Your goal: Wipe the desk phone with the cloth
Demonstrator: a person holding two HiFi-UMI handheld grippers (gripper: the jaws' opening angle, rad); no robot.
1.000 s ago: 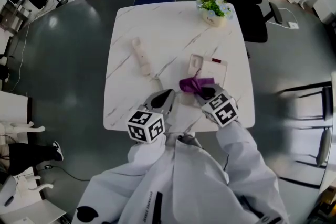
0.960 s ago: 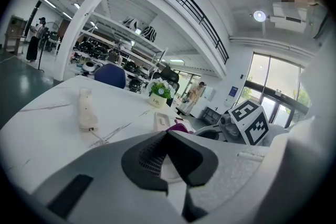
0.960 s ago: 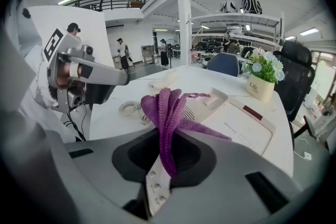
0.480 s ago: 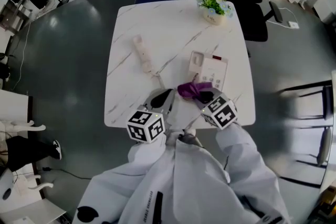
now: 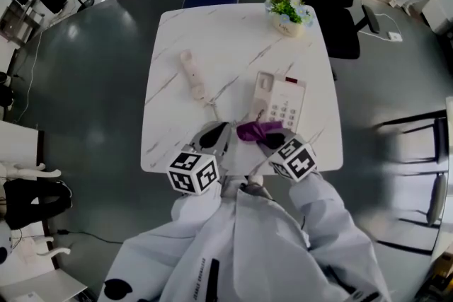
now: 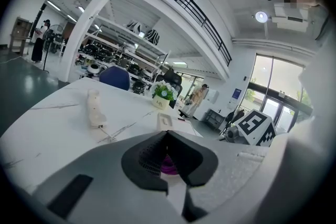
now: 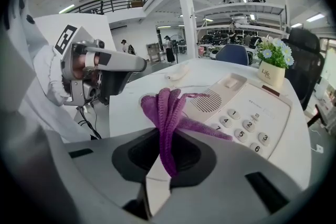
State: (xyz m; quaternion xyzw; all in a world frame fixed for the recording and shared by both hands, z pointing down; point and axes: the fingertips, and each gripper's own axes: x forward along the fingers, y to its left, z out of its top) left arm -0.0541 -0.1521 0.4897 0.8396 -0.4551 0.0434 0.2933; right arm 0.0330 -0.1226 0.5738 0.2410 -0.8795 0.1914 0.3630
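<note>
Fingers of our right gripper [image 7: 164, 161] are clamped on a bunched purple cloth [image 7: 169, 110], which stands up between them and trails onto the near left corner of the desk phone [image 7: 251, 112]. From the head view, that gripper [image 5: 267, 139] sits at the near side of the white marble table [image 5: 212, 32], with the cloth [image 5: 257, 129] lying against the near edge of the phone [image 5: 284, 101] (its keypad is uncovered). Our left gripper [image 6: 167, 132] has its fingers pressed together at the tips and grips nothing; a sliver of purple shows in the gap behind them, and we cannot tell what it is. It [image 5: 218, 131] hovers just left of the cloth, near the table's near edge. The phone's handset [image 5: 191, 74] lies off the base, well to the left and farther back, its cord running toward the phone. A small pot of flowers [image 5: 287, 10] stands at the far right corner.
</note>
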